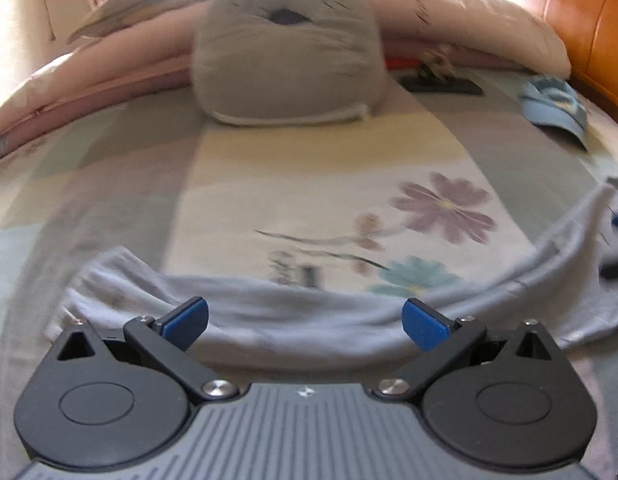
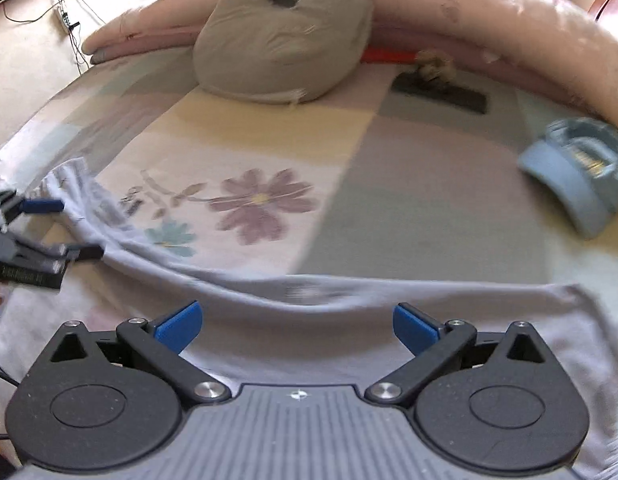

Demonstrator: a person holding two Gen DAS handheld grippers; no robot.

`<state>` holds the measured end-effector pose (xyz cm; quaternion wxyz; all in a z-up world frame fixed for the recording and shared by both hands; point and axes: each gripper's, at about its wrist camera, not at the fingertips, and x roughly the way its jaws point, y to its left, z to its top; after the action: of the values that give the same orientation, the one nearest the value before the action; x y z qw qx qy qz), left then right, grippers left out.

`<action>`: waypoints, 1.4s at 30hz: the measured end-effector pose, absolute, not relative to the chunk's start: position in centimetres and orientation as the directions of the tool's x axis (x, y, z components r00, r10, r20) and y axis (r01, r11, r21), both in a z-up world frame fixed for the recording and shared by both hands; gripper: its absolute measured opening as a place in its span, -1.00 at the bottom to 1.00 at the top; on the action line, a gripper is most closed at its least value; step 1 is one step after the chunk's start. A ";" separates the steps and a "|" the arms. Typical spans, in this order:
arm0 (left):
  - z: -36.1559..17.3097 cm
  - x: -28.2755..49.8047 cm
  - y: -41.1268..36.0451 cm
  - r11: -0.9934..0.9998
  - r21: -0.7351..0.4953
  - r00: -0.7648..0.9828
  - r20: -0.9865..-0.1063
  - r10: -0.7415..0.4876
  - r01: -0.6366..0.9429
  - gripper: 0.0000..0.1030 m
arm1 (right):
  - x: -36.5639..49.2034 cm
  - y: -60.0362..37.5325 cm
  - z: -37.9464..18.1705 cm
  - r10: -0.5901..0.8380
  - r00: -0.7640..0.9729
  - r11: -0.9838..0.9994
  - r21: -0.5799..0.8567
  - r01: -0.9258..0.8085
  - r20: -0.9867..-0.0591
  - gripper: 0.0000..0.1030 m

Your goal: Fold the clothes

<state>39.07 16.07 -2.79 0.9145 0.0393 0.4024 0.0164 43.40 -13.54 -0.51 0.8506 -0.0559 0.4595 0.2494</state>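
Beyond garment (image 2: 309,320): cushion (image 2: 281,40), cap (image 2: 577,176), quilt (image 2: 489,40).

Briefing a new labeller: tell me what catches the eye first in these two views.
The big grey cushion with a dark hole stands at the far end of the bed. A purple flower print marks the bedsheet mid-frame. A pale grey garment lies stretched along the near edge, under both open grippers.

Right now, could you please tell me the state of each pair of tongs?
Left tongs: open, holding nothing, over the pale garment.
Right tongs: open, holding nothing, over the same garment.
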 end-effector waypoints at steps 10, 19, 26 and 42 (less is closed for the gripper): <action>-6.5 39.8 25.1 0.994 -0.076 0.633 -0.774 -0.011 -0.077 0.99 | 41.3 -9.4 -1.7 0.344 0.405 0.892 0.159 -0.423 -0.847 1.00; -6.0 33.6 28.0 0.931 -0.273 0.730 -0.683 -0.010 -0.243 0.99 | 41.0 -8.8 -2.2 0.470 0.356 0.842 0.290 -0.454 -0.808 1.00; -8.1 34.1 31.6 0.888 -0.339 0.735 -0.678 -0.001 -0.311 0.99 | 41.1 -6.1 -2.1 0.471 0.332 0.812 0.254 -0.526 -0.817 1.00; -10.0 36.0 34.3 0.756 -0.649 0.862 -0.428 -0.272 -0.084 0.99 | 41.3 -5.3 -4.0 0.413 0.288 0.831 0.228 -0.507 -0.864 1.00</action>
<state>36.04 34.34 -10.04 0.9009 -0.3455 0.2575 -0.0520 41.32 -5.31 -3.96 0.8012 -0.0451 0.5230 0.2873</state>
